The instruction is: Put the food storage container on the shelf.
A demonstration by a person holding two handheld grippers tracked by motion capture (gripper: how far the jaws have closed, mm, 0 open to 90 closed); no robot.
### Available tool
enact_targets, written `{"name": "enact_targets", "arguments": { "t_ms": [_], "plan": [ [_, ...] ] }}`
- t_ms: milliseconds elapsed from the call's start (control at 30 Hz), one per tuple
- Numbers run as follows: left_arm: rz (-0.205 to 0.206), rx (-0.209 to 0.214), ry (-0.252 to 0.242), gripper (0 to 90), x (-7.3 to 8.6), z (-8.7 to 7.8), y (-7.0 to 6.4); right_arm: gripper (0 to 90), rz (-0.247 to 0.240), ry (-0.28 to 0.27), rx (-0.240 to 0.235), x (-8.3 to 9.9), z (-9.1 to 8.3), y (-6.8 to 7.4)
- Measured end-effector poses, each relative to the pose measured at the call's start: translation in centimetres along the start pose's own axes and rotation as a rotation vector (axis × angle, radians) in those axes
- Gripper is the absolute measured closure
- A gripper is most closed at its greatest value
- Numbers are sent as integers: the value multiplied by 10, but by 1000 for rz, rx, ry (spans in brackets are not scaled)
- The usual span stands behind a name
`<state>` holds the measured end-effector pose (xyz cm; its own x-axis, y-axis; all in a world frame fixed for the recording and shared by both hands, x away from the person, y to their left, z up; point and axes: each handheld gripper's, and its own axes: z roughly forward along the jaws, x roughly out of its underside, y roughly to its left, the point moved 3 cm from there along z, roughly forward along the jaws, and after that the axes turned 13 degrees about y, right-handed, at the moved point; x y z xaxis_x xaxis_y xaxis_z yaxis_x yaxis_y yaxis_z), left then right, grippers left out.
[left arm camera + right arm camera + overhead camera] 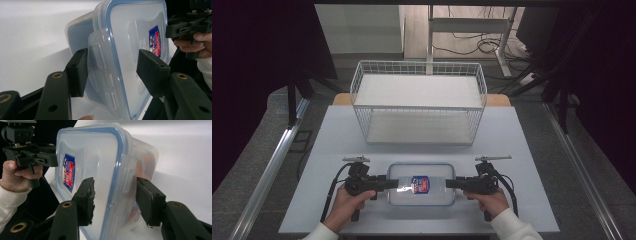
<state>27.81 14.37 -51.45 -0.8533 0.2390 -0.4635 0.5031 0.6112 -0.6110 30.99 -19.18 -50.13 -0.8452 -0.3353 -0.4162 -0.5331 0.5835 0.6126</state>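
The clear, blue-rimmed lidded plastic box (421, 184) is lying on the white table (337, 150) between the left gripper (387, 183) and right gripper (450, 183), both spread around its end latches (apparently not yet clenched), likely light, stiff and slippery.

Bare table (337, 145) lies left and right of the wire basket (418, 102), which blocks the far side beyond the container (421, 184).

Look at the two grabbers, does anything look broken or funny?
Yes. The right gripper has chewed-up pads: the black foam edges look torn and ragged. The left gripper has smooth pads. The plastic box itself looks whole, lid on, lying flat on the table.
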Motion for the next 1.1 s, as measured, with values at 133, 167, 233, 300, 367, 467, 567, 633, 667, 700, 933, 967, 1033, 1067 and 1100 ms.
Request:
{"name": "enact_targets", "arguments": {
  "t_ms": [133,167,233,300,367,467,567,633,667,700,933,967,1033,1067,1100],
  "plan": [
    [-4,7,-3,453,1,-1,-1,511,2,-4,1,1,-1,1],
    [-3,8,-4,456,1,-2,-1,512,5,-4,0,1,-1,1],
    [0,8,-5,460,1,-2,-2,513,8,-3,-1,2,-2,2],
    [5,3,-10,462,1,-3,-3,515,10,-4,-1,2,-2,2],
    [7,2,-12,464,0,-4,-3,515,11,-5,0,2,-2,3],
    [12,-5,-15,464,0,-5,-5,519,14,-9,-4,2,-3,4],
    [16,-6,-16,466,-1,-6,-6,520,10,-14,-5,2,-4,4],
    [19,-5,-22,468,-2,-7,-8,521,8,-22,-5,2,-5,4],
    [27,-8,-23,470,-2,-8,-9,521,8,-27,-8,1,-7,5],
    [27,-8,-23,470,-2,-8,-9,522,7,-29,-9,1,-8,6],
    [51,-11,-40,479,-4,-15,-17,523,-15,-47,-14,-1,-14,10],
    [53,-11,-42,480,-5,-15,-17,523,-16,-50,-13,-1,-15,11],
    [58,-13,-43,479,-5,-16,-18,523,-21,-52,-10,-1,-16,12],
    [61,-14,-42,480,-6,-16,-18,523,-25,-53,-8,-2,-17,13],
    [62,-15,-44,479,-6,-17,-19,523,-26,-55,-8,-2,-17,13]
  ]
}}
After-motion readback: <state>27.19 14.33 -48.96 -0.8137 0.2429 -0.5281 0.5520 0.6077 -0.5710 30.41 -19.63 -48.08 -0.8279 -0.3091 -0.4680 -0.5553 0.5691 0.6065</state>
